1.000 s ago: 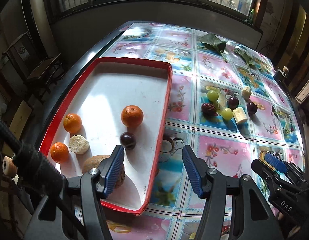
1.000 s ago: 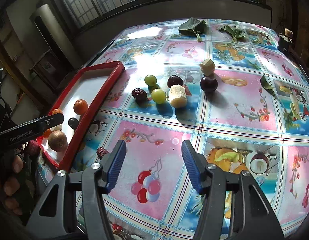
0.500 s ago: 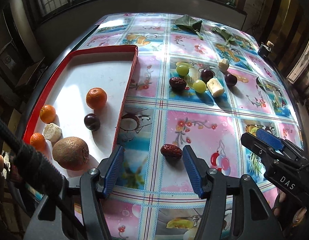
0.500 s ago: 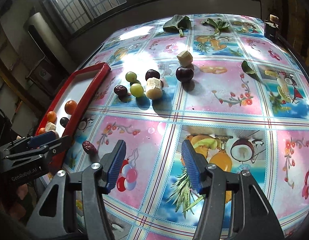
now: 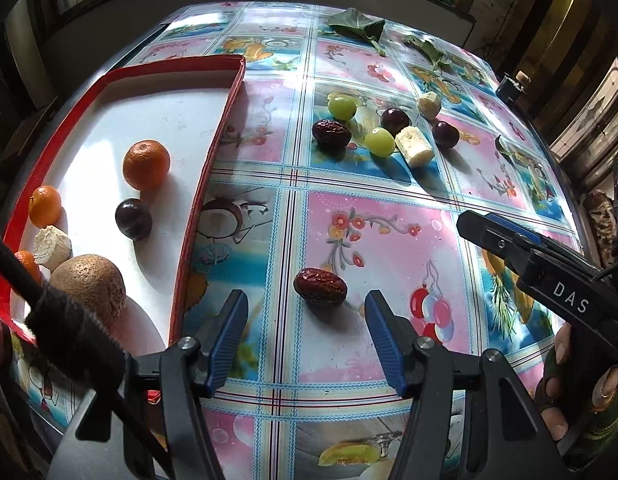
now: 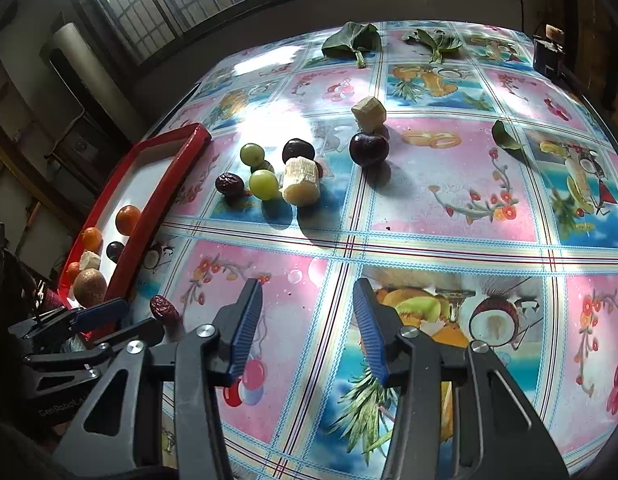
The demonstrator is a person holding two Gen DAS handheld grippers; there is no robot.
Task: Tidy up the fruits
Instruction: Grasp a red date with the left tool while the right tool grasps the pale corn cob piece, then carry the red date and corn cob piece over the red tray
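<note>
A red-rimmed white tray (image 5: 225, 112) at the left holds oranges (image 5: 146, 165), a dark plum (image 5: 133, 219), a white chunk (image 5: 53, 242) and a kiwi (image 5: 91, 287). A red date (image 5: 320, 286) lies on the patterned tablecloth just ahead of my open, empty left gripper (image 5: 305, 322), between its fingers' line. Farther off lie another date (image 5: 331, 133), green grapes (image 5: 379, 142), dark plums (image 5: 445, 133) and banana chunks (image 5: 414, 146). My right gripper (image 6: 307, 322) is open and empty above the cloth; the near date (image 6: 165, 309) is to its left.
Green leaves (image 5: 357, 26) lie at the table's far edge. A small leaf (image 6: 505, 136) lies at the right. A dark box (image 6: 547, 54) stands at the far right corner. The right gripper shows in the left wrist view (image 5: 509, 240).
My left gripper has swung from over the tray to the right; the red date now sits just ahead of its fingers. The right gripper has shifted right and drawn nearer the cloth.
</note>
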